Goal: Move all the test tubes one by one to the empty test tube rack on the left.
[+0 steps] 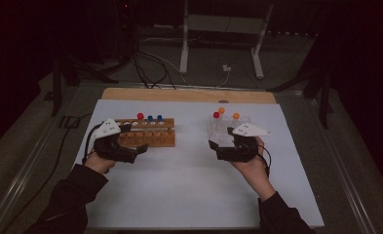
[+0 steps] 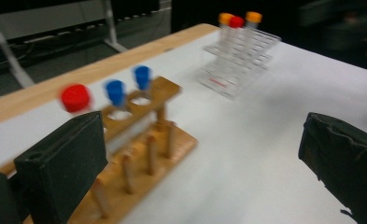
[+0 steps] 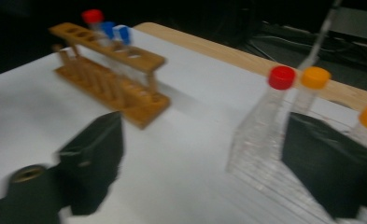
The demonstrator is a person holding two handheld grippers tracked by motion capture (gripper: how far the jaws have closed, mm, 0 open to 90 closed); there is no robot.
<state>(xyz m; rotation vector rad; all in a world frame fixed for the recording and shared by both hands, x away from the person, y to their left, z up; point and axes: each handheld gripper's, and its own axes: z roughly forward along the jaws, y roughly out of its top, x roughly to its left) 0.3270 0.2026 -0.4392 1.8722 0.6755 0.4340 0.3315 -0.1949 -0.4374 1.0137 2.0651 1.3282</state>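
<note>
high view shows the wooden rack (image 1: pixel 146 132) holding one red-capped tube (image 1: pixel 140 116) left of two blue ones for sorting, the left gripper (image 1: pixel 136 146) gaping empty just beside it, the right gripper (image 1: pixel 218 146) wide and empty, well right of it.

Lab bench setup: wooden tube rack (image 1: pixel 147 132) and clear rack (image 1: pixel 224 127) of capped tubes on white tabletop (image 1: pixel 189 195), cables, metal stand behind
</note>
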